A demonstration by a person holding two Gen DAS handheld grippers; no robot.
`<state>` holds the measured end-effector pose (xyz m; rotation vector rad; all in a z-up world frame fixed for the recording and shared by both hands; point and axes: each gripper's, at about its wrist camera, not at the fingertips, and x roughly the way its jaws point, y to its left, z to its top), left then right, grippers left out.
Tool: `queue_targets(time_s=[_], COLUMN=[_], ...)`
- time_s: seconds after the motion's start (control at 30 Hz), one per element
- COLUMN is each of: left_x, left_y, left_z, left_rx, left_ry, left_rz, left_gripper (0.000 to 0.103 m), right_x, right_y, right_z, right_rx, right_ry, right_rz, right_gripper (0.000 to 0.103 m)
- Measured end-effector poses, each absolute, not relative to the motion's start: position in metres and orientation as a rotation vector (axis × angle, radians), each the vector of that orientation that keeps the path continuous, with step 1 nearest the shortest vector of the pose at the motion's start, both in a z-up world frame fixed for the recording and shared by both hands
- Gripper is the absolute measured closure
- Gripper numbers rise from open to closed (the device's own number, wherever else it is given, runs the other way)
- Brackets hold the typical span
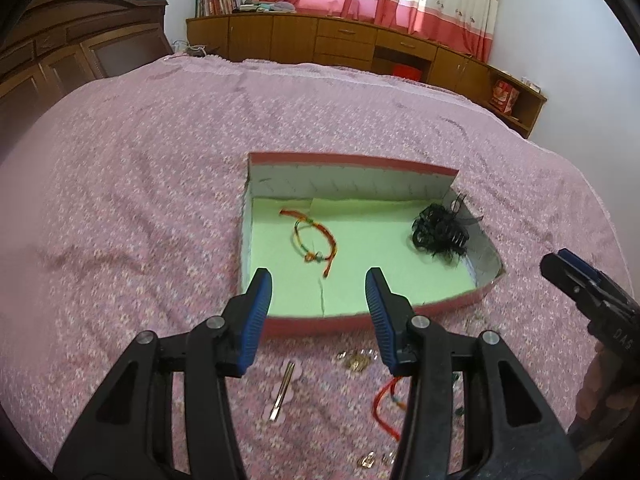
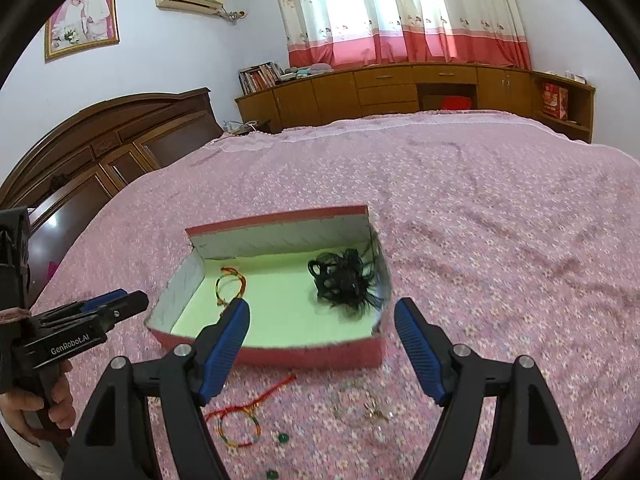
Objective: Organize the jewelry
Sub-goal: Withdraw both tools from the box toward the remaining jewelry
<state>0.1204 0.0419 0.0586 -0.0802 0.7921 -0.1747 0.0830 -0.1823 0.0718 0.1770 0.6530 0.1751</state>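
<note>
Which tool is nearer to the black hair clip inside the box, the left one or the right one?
Right. The right tool points almost straight at the black hair clip, just short of it. The left tool faces the colourful bracelet, with the clip off to its right.

Both wrist views look down close over the box on the bed.
</note>
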Motion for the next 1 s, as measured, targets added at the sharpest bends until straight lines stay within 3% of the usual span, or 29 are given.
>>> queue_targets(time_s=[1.0], left_x=[0.092], left_y=[0.059], left_z=[-0.017], left_rx=[-0.106], left_ry=[0.975], left_rz=[-0.117], left_gripper=[0.062], right_x=[0.051], right_y=[-0.207], right_z=[0.006], right_rx=[0.210], right_ry=[0.811], right_rz=[0.111], right_gripper=[0.026])
